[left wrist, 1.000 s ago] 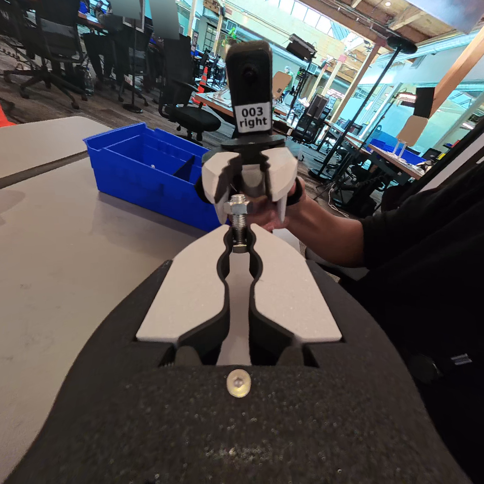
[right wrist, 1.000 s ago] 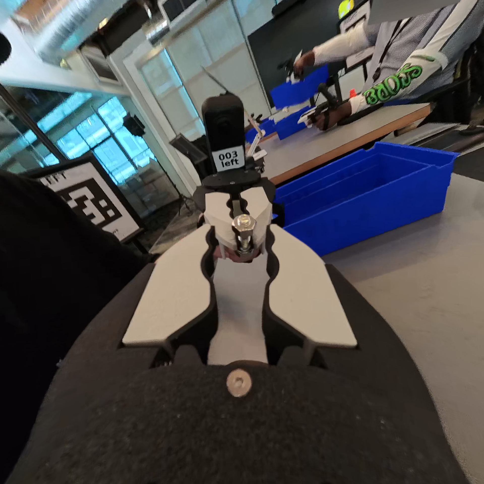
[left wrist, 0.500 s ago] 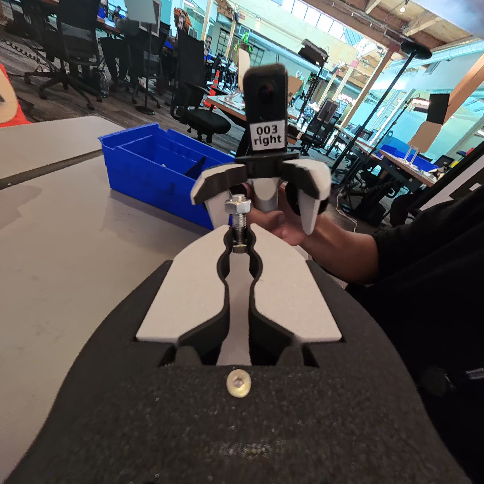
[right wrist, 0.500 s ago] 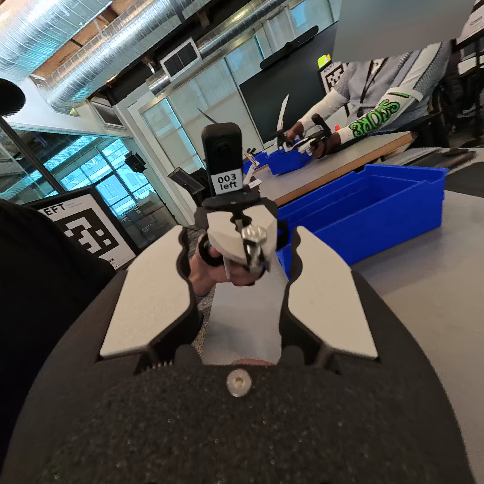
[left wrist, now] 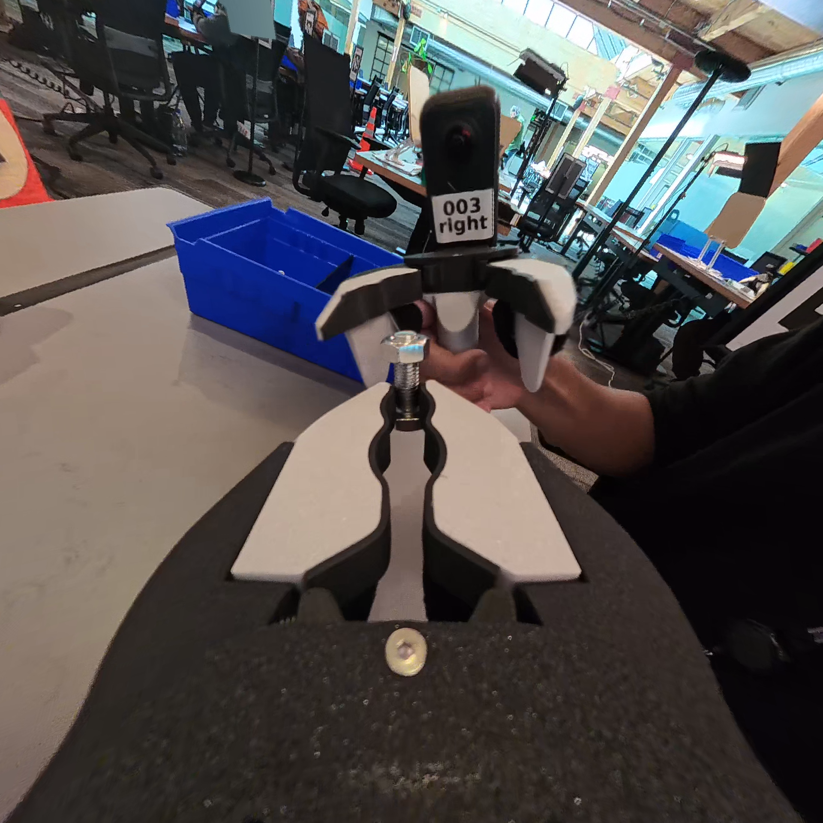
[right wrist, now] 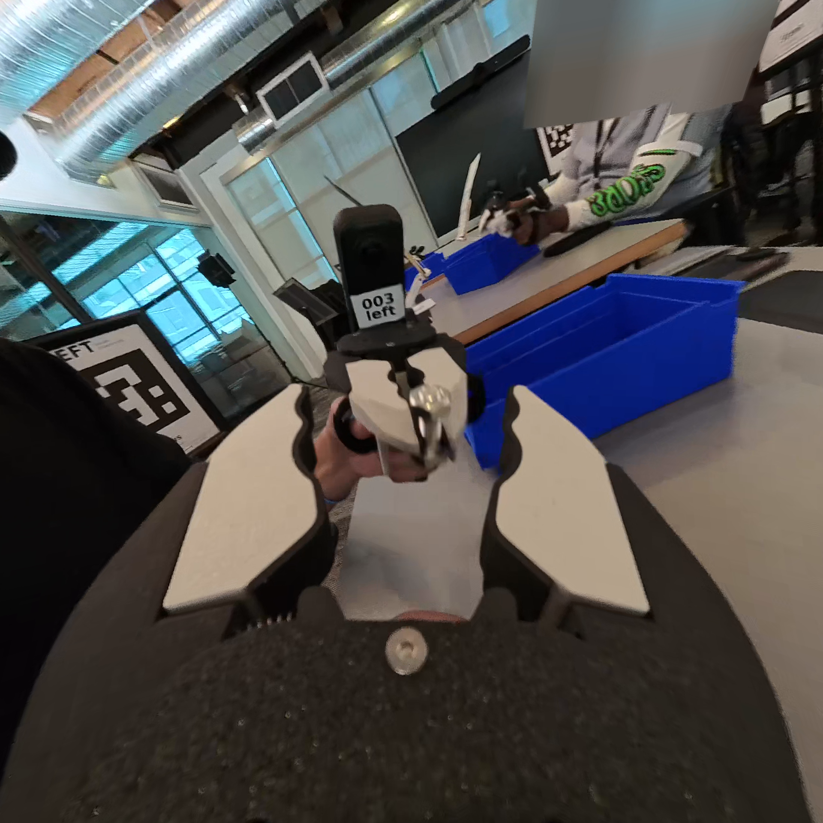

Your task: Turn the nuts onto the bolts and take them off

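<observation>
Left wrist view: grey table point(left wrist: 89, 445) and blue bin point(left wrist: 249, 285) are seen behind. Left gripper point(left wrist: 406, 401) is clamped on the bolt point(left wrist: 404, 378), held upright, nut point(left wrist: 404, 348) at its top end. Right gripper point(left wrist: 450, 352) is spread wide just beyond, holding nothing. Step is judged a regrip between turns. Next, the right fingers must be closed squarely on the nut's flats and rotated.

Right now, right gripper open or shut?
Open. The right gripper has its fingers spread wide, empty, clear of the bolt clamped in the left gripper.
</observation>
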`<state>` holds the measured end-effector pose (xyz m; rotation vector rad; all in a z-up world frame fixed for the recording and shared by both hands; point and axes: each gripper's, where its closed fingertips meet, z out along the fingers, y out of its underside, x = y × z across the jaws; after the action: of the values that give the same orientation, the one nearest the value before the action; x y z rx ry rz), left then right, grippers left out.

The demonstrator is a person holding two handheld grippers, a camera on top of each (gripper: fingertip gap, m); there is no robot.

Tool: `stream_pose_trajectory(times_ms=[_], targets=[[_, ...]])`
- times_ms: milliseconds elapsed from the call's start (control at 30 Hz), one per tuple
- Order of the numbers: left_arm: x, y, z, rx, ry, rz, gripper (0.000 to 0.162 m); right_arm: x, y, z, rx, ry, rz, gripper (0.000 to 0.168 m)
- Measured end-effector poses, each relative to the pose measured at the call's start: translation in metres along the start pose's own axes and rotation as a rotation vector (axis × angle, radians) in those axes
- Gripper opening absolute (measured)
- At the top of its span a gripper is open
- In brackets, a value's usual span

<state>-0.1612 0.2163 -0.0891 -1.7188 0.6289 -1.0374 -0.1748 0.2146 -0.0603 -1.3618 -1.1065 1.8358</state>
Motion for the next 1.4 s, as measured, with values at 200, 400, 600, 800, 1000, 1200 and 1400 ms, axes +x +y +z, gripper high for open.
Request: stream_pose_trajectory(times_ms=[200,400,600,800,1000,1200,1400], targets=[[-0.004,0.0,-0.003,0.011,0.006,-0.023,0.008,-0.013,0.007,-0.011,0.005,-0.037,0.028,0.08],[0.002,0.005,0.009,-0.017,0.016,-0.003,0.008,-0.014,0.011,0.029,-0.029,-0.072,0.006,0.086],[0.003,-0.001,0.001,-0.001,0.012,0.008,0.008,-0.002,0.0,-0.018,-0.004,0.009,0.009,0.082],[0.001,0.005,0.009,-0.008,0.037,-0.017,0.008,-0.023,0.011,-0.002,-0.036,-0.036,0.001,0.089],[0.007,0.005,0.013,-0.04,0.025,0.032,0.009,-0.017,0.004,0.012,0.009,-0.04,0.021,0.087],[0.004,0.001,0.006,-0.016,0.024,0.021,0.008,-0.018,0.003,-0.032,-0.005,0.014,0.003,0.079],[0.008,0.005,0.014,-0.038,0.041,0.025,0.009,-0.024,0.015,0.009,-0.069,-0.022,-0.03,0.088]])
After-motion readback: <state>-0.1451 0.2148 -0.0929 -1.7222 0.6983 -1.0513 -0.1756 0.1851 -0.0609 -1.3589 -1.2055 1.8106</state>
